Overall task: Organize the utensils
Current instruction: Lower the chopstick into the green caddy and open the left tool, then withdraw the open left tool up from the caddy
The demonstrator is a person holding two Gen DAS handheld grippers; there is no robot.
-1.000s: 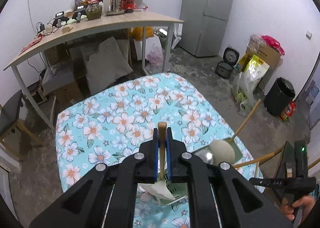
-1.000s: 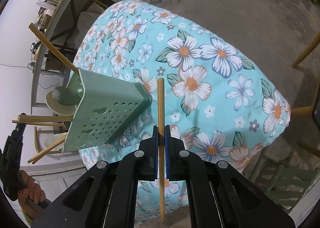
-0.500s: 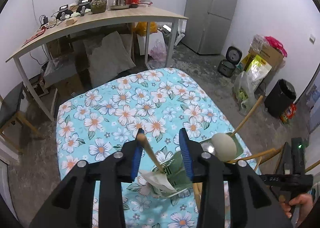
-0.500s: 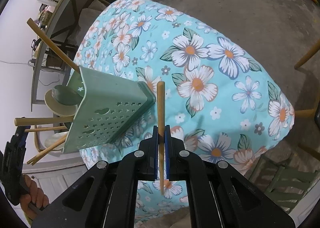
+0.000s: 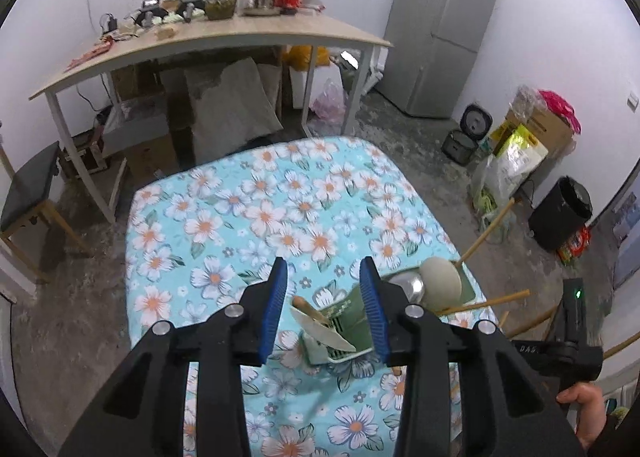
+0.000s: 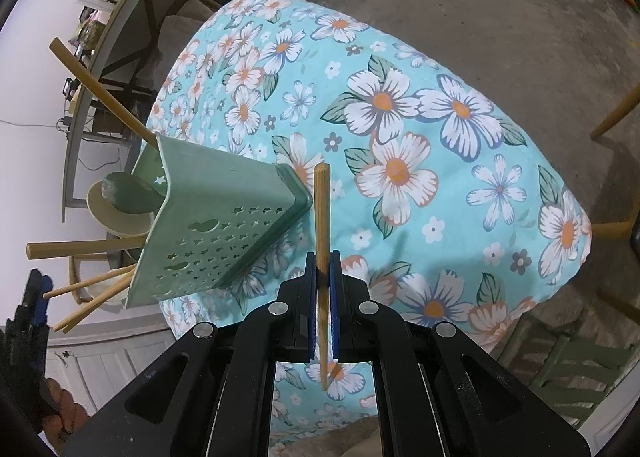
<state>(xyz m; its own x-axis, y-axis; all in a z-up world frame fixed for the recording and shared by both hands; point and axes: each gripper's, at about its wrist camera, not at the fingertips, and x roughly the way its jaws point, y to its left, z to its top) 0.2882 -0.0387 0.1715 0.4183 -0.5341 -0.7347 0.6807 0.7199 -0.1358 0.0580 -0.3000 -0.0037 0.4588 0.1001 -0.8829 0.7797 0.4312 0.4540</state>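
A green perforated utensil holder (image 5: 347, 316) (image 6: 224, 225) stands near the edge of the floral-cloth table (image 5: 260, 217). Several wooden-handled utensils, a cream spoon (image 5: 440, 283) and a metal spoon stick out of it. A white scoop with a wooden handle (image 5: 320, 327) leans in its near compartment. My left gripper (image 5: 324, 311) hangs open just above that scoop, its pads touching nothing. My right gripper (image 6: 323, 269) is shut on a thin wooden stick (image 6: 322, 217), held upright beside the holder's base. The right gripper's body (image 5: 576, 345) also shows at the right edge of the left wrist view.
Behind the table stand a cluttered wooden desk (image 5: 224, 41), a grey fridge (image 5: 440, 29), bags and boxes (image 5: 520, 153) and a black bin (image 5: 560, 213). A dark stool (image 5: 28, 185) is at the left. Green chair slats (image 6: 568, 369) sit below the table's edge.
My left gripper opened and let go of the wooden handle, which now leans in the holder, and the gripper drew back a little. The right gripper kept still with its stick.
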